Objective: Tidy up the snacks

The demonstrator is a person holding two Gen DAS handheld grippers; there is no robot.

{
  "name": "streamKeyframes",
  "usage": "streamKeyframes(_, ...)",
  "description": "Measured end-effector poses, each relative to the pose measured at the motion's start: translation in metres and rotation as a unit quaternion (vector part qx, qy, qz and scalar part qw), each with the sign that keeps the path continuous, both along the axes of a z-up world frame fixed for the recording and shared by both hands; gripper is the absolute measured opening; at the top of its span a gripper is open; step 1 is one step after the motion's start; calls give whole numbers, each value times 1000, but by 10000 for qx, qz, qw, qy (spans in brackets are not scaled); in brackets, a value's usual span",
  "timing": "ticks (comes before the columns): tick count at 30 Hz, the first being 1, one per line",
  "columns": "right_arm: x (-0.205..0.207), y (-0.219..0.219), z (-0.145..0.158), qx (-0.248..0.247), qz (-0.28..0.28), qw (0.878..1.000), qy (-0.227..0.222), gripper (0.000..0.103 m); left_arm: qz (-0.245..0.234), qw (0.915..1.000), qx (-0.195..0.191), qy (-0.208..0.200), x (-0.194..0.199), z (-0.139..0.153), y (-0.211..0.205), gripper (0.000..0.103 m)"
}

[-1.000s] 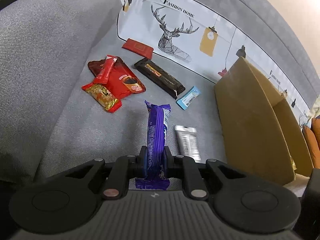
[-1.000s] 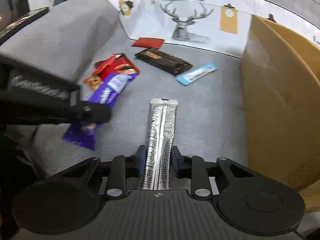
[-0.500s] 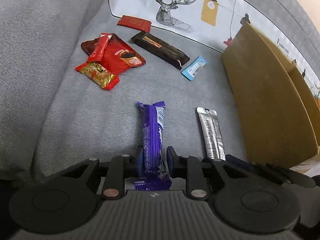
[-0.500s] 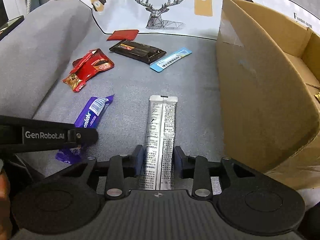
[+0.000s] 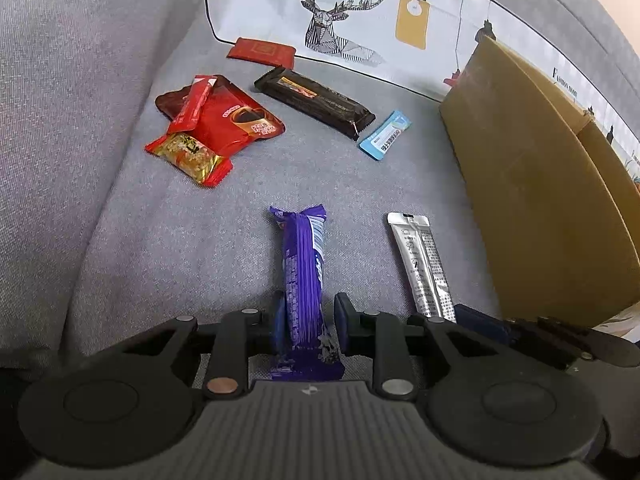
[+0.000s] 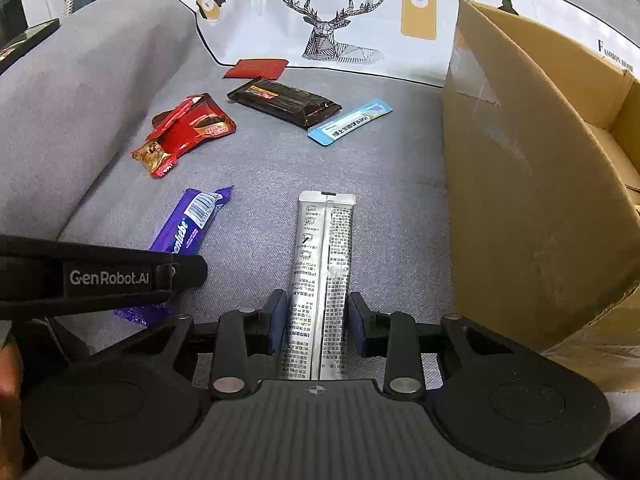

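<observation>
My left gripper [image 5: 308, 320] straddles the near end of a purple snack bar [image 5: 302, 272] lying on the grey sofa seat; its jaws stand a little apart from the wrapper, so it is open. The bar also shows in the right wrist view [image 6: 186, 232]. My right gripper [image 6: 318, 318] has its jaws against both edges of a silver sachet [image 6: 322, 272], shut on it; the sachet also shows in the left wrist view [image 5: 422, 264]. An open cardboard box [image 6: 532, 168] stands at the right.
Further back on the seat lie a red coffee packet [image 5: 228, 120] with a red-gold candy [image 5: 188, 156], a dark brown bar [image 5: 316, 100], a light blue sachet [image 5: 384, 134] and a flat red packet [image 5: 262, 50]. A deer-print cloth [image 5: 344, 12] covers the backrest.
The left gripper came down to the seat with the purple bar and its jaws have spread off the wrapper. The right gripper stays on the silver sachet and has drawn level beside the left.
</observation>
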State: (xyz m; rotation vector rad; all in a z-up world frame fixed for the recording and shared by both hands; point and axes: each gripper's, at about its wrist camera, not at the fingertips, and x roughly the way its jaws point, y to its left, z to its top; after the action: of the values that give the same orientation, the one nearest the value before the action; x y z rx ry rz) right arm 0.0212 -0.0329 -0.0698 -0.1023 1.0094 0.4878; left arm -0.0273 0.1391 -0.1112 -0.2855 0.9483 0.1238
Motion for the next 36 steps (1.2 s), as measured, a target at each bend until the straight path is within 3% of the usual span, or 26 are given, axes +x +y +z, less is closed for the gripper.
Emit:
streamKeyframes(4, 1, -4, 1, 78, -15, 10000, 12, 32, -55, 9999, 120, -17, 1, 0, -4, 27)
streamKeyframes(8, 0, -5, 1, 149, -5, 9999, 15, 32, -78, 9996, 259, -49, 2, -1, -9, 17)
streamKeyframes(13, -6, -10, 3, 171, 161, 9997, -67, 32, 66, 9994, 299, -151, 2, 2, -10, 16)
streamKeyframes(18, -11, -23, 10, 400, 204, 9988, -215, 31, 108, 9980, 182, -603, -6, 21, -14, 16)
streamKeyframes(24, -18, -40, 40, 988, 361, 9915, -766, 29, 215, 9925, -67, -1200, -25, 63, -22, 16)
streamKeyframes(26, -22, -46, 55, 1210, 408, 9869, -990, 9, 195, 9901, -76, -1385, -32, 78, -26, 16)
streamKeyframes(30, -25, -65, 81, 1650, 319, 9774, -1278, 6, 154, 9851, -43, -1713, -45, 101, -29, 16)
streamKeyframes(32, -21, -65, 79, 1546, 374, 9800, -1195, 6, 135, 9855, -62, -1691, -48, 100, -27, 16)
streamKeyframes(36, -13, -45, 42, 971, 386, 9916, -769, 7, 125, 9867, -268, -1601, -43, 99, -25, 16)
